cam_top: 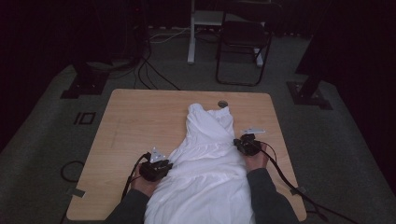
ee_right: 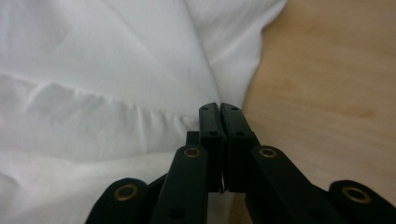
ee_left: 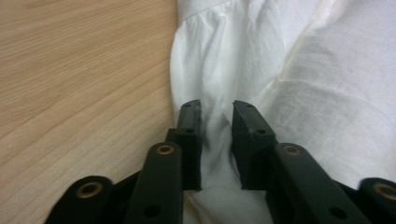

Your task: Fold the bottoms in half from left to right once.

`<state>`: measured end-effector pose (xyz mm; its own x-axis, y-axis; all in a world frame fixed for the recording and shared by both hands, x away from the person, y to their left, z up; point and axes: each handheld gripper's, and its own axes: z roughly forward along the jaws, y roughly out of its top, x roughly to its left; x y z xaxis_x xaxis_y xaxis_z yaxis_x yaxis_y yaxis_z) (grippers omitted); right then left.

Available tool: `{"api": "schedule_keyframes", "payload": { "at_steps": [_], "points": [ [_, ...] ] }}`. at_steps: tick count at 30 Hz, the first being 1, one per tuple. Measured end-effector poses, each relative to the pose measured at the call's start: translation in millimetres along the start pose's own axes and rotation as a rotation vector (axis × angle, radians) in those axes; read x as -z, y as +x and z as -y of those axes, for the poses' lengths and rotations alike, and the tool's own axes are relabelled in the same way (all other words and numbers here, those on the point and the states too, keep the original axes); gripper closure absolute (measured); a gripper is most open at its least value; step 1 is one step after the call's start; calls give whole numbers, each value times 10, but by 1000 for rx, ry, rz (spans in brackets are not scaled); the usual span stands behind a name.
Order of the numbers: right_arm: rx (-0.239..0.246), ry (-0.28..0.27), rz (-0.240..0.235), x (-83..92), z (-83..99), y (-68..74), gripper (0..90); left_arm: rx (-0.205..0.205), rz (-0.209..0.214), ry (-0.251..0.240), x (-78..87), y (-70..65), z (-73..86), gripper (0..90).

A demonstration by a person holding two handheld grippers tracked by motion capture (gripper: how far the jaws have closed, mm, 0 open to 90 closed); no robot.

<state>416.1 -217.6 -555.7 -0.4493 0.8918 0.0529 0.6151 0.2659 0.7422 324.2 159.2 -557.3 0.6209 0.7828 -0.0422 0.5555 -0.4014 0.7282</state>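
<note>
At the lower left of the high view I see my left gripper (cam_top: 164, 164) at the left edge of the dress (cam_top: 208, 158), my hand behind it on the wooden surface (cam_top: 140, 116). In the left gripper view its jaws stand apart over the cloth, a ridge of white fabric lying in the gap between them; the pads do not press on it. The bare wood takes up the left half of that view, the dress (ee_left: 299, 79) the right.

The dress lies in the middle of the surface in the high view, its narrow top toward the far edge near a small round hole (cam_top: 222, 103), its wide skirt spreading down to the bottom edge of the frame between my two sleeves.

At the centre right of the high view my right gripper (cam_top: 239, 142) sits at the dress's right edge, about level with the gathered waist. In the right gripper view its jaws are together (only a hairline seam between them), right at the cloth's border, where the dress (ee_right: 116, 70) meets the wood at the right; whether any fabric is pinched between them I cannot tell.
</note>
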Motion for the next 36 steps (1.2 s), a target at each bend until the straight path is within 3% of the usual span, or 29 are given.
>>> {"api": "schedule_keyframes", "payload": {
  "at_steps": [2, 4, 8, 11, 15, 17, 21, 24, 27, 32, 36],
  "points": [
    [-3, 1, -3, -17, 13, 5, 881, 8, 4, -4, 34, 38, -41, 624],
    [-6, 9, -7, -19, 4, 1, 880, 35, 32, -56, 116, 110, -126, 576],
    [-5, 10, -4, -27, 2, 11, 879, 40, 11, -115, 162, 218, -429, 516],
    [-13, 8, -5, -32, 4, 11, 879, 44, 6, -94, -11, 257, -646, 507],
    [-15, 8, -8, -32, 3, 6, 878, 4, 7, -57, -310, 143, -763, 501],
    [-16, 6, -8, -32, 6, 6, 878, 7, 23, -38, -435, 88, -744, 502],
    [-29, 2, -25, -18, 29, 6, 877, 4, 11, 23, -593, 69, -639, 519],
    [-29, 4, -41, 21, 69, 35, 877, -1, 0, 18, -559, 49, -578, 543],
    [-8, 13, -57, 89, 132, 93, 876, -41, -20, 17, -504, -32, -506, 552],
    [36, 31, -83, 270, 299, 202, 871, -67, -10, 16, -341, -196, -319, 562],
    [32, 46, -120, 415, 434, 236, 857, -83, 4, 7, -265, -275, -221, 561]
  ]
}}
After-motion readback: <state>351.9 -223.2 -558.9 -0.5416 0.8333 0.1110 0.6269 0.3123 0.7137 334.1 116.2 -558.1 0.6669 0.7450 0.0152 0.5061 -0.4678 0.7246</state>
